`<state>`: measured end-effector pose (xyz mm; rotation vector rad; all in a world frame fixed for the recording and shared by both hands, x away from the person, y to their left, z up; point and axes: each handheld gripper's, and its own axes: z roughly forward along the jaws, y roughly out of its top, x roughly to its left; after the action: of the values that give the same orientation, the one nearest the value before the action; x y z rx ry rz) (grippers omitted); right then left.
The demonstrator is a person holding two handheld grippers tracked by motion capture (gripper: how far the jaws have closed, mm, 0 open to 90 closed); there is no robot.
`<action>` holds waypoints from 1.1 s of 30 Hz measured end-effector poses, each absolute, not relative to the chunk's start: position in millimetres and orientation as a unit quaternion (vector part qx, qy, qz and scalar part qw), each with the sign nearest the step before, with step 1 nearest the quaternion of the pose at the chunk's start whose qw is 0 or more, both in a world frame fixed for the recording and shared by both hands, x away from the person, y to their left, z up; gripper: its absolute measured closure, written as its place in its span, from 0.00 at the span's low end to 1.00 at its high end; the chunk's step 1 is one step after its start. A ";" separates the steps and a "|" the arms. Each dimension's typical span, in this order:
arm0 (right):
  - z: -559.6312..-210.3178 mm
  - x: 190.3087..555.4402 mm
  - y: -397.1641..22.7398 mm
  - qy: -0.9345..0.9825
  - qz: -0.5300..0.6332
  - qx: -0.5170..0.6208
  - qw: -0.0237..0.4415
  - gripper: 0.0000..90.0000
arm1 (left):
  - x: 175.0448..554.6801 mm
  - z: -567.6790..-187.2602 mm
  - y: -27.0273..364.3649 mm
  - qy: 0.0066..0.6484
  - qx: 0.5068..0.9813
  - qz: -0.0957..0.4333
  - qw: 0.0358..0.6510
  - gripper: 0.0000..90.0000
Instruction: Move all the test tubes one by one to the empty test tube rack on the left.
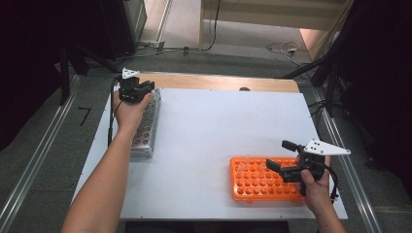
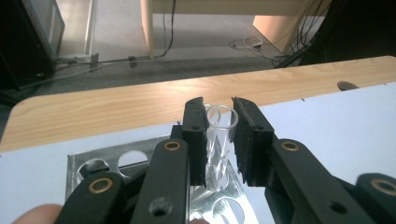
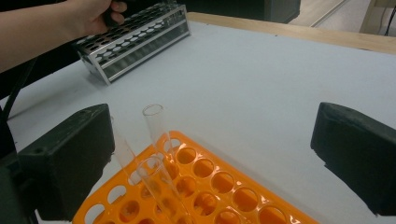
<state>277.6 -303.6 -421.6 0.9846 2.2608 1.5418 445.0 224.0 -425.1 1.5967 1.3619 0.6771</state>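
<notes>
One clear test tube (image 2: pixel 219 135) was pinched upright in the left hand-held gripper (image 2: pixel 219 140), directly above the metal rack (image 1: pixel 145 127) at the desk's (image 1: pixel 218 126) far left; the right hand-held gripper (image 1: pixel 282 158) was held spread over the orange rack (image 1: pixel 257 182).

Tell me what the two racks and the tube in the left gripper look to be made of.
Silver rack: likely metal, with a shiny, reflective finish and thin sheet edges. Orange rack: probably moulded plastic, in a uniform bright colour with a slightly glossy, faintly translucent look. Tube clamped by the left gripper: clear glass or clear plastic; it is see-through with a bright rim, and the pictures cannot settle which.
</notes>
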 end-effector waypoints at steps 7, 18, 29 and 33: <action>-422.5 278.0 -303.5 0.773 0.526 0.336 0.116 0.00 | 443.4 -423.1 226.7 0.554 0.645 0.259 0.458 0.75; -423.0 278.6 -303.0 0.774 0.524 0.336 0.116 0.00 | 423.7 -410.0 223.7 0.539 0.639 0.238 0.495 0.50; -423.8 278.4 -302.2 0.776 0.521 0.335 0.116 0.00 | 380.4 -398.2 214.7 0.506 0.649 0.229 0.520 0.23; -423.8 277.7 -300.2 0.778 0.519 0.334 0.116 0.00 | 361.7 -394.4 208.7 0.494 0.650 0.229 0.531 0.16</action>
<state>277.7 -300.2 -423.8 0.9780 2.2803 1.5206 361.7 208.7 -394.4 1.5509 1.1781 0.5460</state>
